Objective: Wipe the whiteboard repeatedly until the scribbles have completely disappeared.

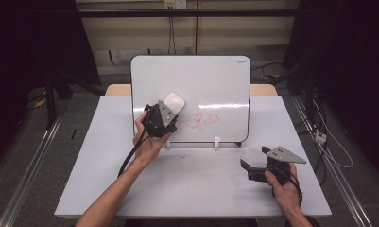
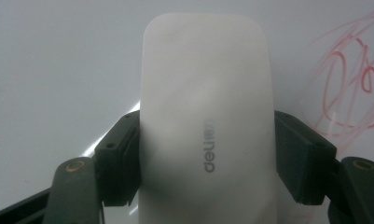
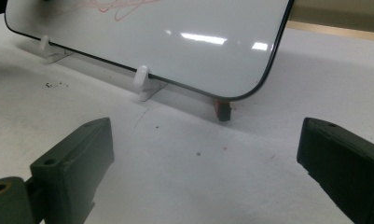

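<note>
A white board eraser [image 2: 205,93] with a grey logo sits between the black jaws of my left gripper [image 2: 208,154], which is shut on its two long sides. In the high view the left gripper [image 1: 167,112] holds the eraser [image 1: 174,101] against the left part of an upright whiteboard [image 1: 215,75]. A red scribble [image 1: 203,121] lies just right of the eraser, and also shows in the left gripper view as red scribble [image 2: 352,88]. My right gripper [image 1: 254,159] rests low over the table at the right front, open, with nothing between its jaws [image 3: 203,154].
The whiteboard [image 3: 175,28] stands on small white feet [image 3: 141,77] on a white table [image 1: 187,184]. A small dark red piece [image 3: 223,111] lies under the board's lower corner. Black cables trail from both grippers. Dark stands and floor cables flank the table.
</note>
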Tool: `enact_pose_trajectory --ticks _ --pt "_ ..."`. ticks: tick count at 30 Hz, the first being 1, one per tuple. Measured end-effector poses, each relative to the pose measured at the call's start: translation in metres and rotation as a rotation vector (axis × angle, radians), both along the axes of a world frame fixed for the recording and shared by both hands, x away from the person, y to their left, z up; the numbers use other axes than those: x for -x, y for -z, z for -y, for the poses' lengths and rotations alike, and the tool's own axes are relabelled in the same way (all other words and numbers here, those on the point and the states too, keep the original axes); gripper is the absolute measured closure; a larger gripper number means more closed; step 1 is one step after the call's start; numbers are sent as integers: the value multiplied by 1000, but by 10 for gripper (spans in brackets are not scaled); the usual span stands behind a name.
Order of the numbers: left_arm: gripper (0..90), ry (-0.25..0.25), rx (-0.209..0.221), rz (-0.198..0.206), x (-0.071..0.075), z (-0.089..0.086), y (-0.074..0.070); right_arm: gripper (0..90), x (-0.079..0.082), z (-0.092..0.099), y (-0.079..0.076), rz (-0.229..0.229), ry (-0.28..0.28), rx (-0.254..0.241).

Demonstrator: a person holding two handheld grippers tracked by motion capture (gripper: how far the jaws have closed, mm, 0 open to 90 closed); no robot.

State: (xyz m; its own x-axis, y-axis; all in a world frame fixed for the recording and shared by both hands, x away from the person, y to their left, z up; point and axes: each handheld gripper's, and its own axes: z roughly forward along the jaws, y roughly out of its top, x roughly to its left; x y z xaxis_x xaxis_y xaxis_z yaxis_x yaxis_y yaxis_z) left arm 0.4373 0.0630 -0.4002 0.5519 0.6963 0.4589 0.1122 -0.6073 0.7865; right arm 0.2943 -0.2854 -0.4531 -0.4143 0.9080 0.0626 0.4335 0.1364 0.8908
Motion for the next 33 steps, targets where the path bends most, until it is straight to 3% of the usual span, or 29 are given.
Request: enact_pose_trajectory --ticks 8,14,15,24,33 --pt "311 56 -82 4 18 23 16 37 -1 -2 0 5 -11 3" --pt "310 97 -100 -9 28 34 27 37 -1 -3 0 4 -11 3" --pt "311 104 -126 -3 30 36 29 37 -1 -3 0 2 -13 3" --pt "311 125 -127 6 28 34 28 37 -1 -1 0 2 -8 1" --pt "312 42 -33 11 6 13 6 37 0 -1 0 2 -9 0"
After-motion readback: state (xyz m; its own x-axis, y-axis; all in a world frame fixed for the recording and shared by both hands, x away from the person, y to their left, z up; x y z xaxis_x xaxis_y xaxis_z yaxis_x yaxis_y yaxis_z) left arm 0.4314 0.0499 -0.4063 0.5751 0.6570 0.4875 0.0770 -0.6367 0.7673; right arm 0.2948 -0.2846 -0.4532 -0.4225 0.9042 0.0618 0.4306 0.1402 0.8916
